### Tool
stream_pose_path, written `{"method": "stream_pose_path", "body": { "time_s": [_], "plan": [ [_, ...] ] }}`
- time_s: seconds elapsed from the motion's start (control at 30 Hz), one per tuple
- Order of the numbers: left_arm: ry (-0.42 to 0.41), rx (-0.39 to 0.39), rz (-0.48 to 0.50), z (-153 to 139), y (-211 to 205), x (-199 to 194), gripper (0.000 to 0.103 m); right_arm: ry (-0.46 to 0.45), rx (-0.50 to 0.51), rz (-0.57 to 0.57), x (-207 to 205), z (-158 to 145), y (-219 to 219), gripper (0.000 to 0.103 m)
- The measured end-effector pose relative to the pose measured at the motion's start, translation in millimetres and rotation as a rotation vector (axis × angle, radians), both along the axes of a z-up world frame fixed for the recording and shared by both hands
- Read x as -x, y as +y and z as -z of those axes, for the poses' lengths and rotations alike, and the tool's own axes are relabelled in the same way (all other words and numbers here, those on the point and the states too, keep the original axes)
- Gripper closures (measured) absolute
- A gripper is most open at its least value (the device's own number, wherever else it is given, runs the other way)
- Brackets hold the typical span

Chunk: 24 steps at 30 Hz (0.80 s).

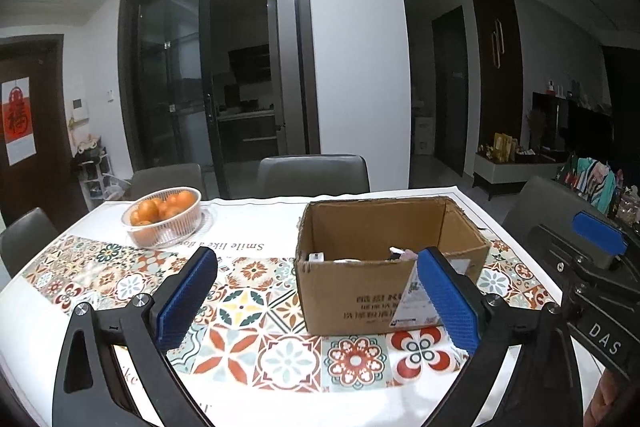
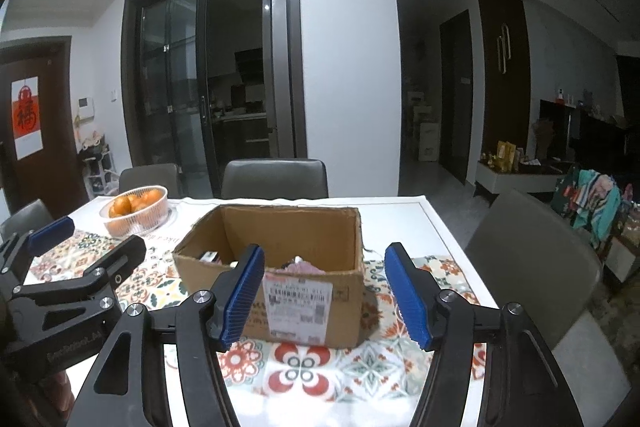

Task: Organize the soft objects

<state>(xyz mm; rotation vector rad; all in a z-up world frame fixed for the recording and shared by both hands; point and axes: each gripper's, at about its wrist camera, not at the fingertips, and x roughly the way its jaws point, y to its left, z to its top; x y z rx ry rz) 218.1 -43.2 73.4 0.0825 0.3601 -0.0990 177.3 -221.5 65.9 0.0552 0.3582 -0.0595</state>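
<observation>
your left gripper (image 1: 316,301) gapes wide, ribbed blue pads empty; your right gripper (image 2: 324,297) parted, empty. soft objects (image 2: 306,265) lie crumpled inside corrugated cardboard box (image 1: 352,303) on tile-patterned tablecloth (image 1: 248,311).

Your table (image 1: 48,307) wears a white cloth with a band of patterned tiles (image 1: 248,307) across it; on it, cardboard box (image 1: 372,291) right of centre, open-topped, label facing you; far left, a clear basket of oranges (image 1: 164,217), well apart from the box.
</observation>
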Motion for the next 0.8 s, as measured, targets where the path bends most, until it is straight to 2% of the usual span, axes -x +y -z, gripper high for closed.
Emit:
{"method": "stream_pose_path", "body": {
  "time_s": [0.3, 0.8],
  "plan": [
    [-0.005, -0.002, 0.003, 1.1, 6.9, 44.6, 0.0, -0.007, 0.002, 0.001, 48.3, 0.6, 4.9, 0.038],
    [-0.041, -0.019, -0.009, 11.6, 20.4, 107.3, 0.0, 0.018, -0.005, 0.018, 98.3, 13.5, 13.2, 0.035]
  ]
}}
